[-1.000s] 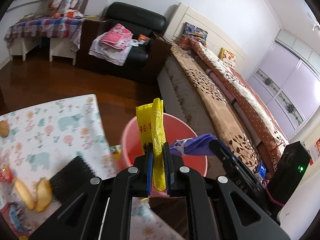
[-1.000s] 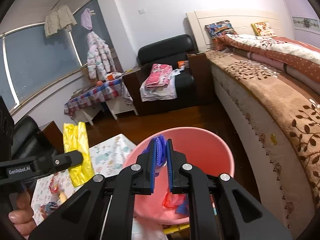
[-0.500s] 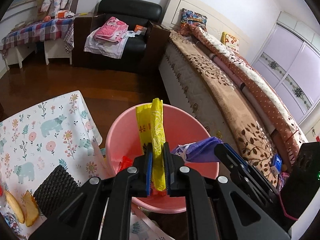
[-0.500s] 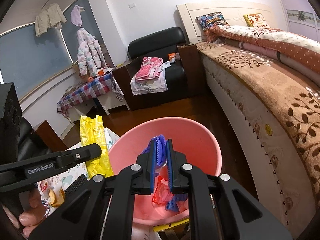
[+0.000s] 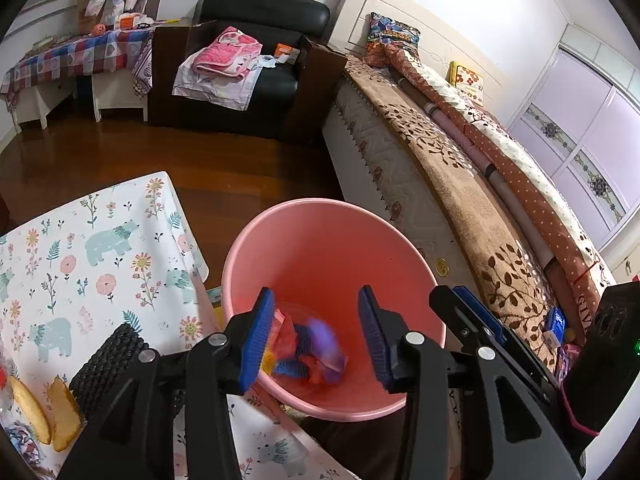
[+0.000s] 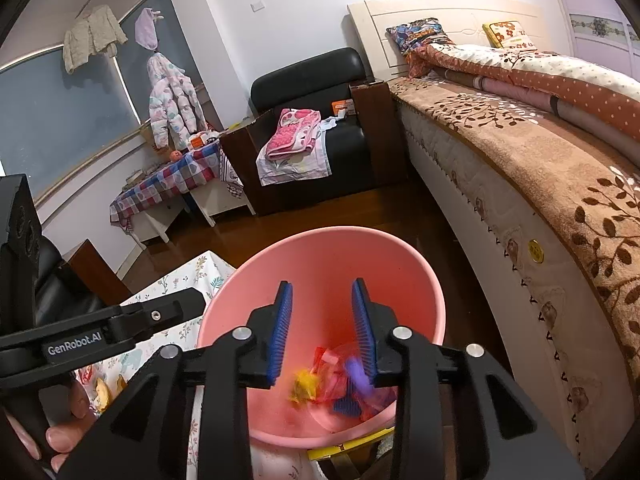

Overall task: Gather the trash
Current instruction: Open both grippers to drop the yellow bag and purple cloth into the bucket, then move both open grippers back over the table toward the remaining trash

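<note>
A pink bin (image 5: 320, 240) (image 6: 332, 264) stands on the floor beside the table. My left gripper (image 5: 316, 336) hangs over its near rim, jaws opening, nothing between them. My right gripper (image 6: 322, 328) is also above the bin, jaws opening and empty. A yellow wrapper (image 6: 304, 386) and a purple wrapper (image 5: 326, 340) (image 6: 358, 374) are blurred inside the bin, among red and blue wrappers (image 5: 296, 368). The right gripper's fingers (image 5: 476, 316) show at the right of the left wrist view; the left gripper's arm (image 6: 100, 328) crosses the right wrist view.
A table with a bear-print cloth (image 5: 92, 248) lies left of the bin, carrying bread slices (image 5: 44, 408) and a black mesh object (image 5: 108, 364). A bed (image 5: 460, 168) runs along the right. A black armchair (image 5: 256, 60) with pink cloth stands behind. A hand (image 6: 60, 436) holds the left gripper.
Both grippers have opened. The yellow wrapper left the left gripper and the purple wrapper left the right gripper; both have dropped into the pink bin. The left gripper came closer over the bin.
</note>
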{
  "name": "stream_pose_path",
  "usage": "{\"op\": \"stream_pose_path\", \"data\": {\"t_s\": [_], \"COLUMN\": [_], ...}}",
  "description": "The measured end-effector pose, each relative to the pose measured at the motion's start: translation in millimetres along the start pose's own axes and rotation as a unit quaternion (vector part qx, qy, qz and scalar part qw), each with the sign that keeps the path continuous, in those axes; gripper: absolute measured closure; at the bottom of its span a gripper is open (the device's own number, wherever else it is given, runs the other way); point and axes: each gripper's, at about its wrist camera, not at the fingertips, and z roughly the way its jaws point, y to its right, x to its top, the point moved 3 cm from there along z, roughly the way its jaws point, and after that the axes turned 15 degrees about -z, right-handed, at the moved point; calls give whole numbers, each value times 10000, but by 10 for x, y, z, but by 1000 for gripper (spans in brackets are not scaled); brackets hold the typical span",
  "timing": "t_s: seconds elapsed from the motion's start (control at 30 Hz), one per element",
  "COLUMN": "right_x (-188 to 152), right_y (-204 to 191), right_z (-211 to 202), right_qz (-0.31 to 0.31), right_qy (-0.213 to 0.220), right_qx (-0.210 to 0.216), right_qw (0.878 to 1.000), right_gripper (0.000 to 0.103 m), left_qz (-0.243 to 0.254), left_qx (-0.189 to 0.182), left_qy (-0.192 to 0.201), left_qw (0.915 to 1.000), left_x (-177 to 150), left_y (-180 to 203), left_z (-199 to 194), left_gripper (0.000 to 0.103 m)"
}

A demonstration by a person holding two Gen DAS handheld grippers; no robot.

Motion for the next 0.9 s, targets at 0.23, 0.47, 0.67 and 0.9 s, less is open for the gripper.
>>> {"op": "stream_pose_path", "data": {"t_s": [0.23,0.47,0.67,0.9], "right_x": [2,10,-7,-12], "right_y": [-23,-182,-461,-846], "right_z": [-41,-108,-185,-289], "right_qz": [5,-114,-342,-785], "right_qy": [43,93,184,337], "right_qx": [39,216,451,583], "right_qw": [10000,9997,9982,9946], "right_gripper": [70,70,70,60], "left_qz": [-19,-81,-89,-265], "left_qx": [-12,69,287,506], "left_qy": [67,225,498,854], "left_qw": [10000,9997,9983,9947], "left_x": [3,-25,-79,-147], "left_y": [-30,-170,-397,-761], "left_z": [-112,-319,-591,-971], "left_gripper": [59,59,59,59]}}
